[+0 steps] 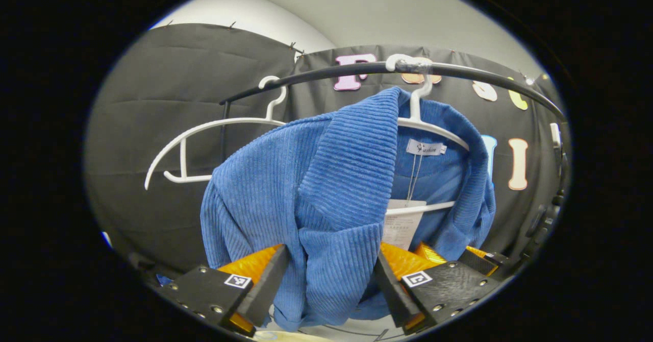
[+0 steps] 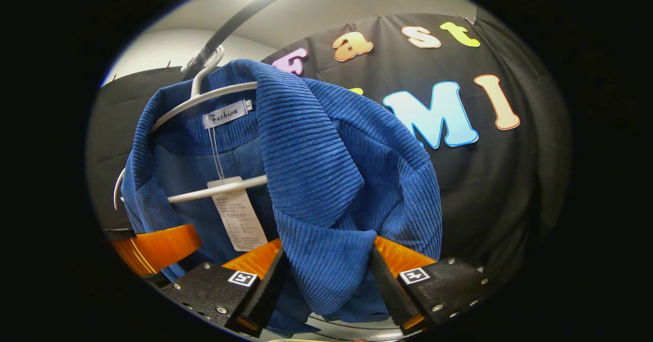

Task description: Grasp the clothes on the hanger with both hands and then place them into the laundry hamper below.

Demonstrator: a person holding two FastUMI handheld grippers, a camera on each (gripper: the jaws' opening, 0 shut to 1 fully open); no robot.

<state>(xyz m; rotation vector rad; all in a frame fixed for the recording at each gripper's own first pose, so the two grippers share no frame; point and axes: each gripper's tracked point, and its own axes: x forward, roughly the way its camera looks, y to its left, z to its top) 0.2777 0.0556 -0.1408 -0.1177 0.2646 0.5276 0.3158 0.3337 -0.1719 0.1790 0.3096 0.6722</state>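
On the black rail (image 1: 326, 71), far up: blue ribbed jacket (image 1: 326, 178) draped over a white hanger (image 1: 433, 127). Second white hanger (image 1: 204, 143), bare, left of it. Paper tag (image 2: 237, 214) dangling on a string inside the collar, beneath a small sewn neck label (image 2: 227, 113); print too small to tell. Left gripper (image 1: 326, 281) partly open, a jacket front fold between its fingers, both seeming to press. Right gripper (image 2: 326, 275) likewise around the other front fold.
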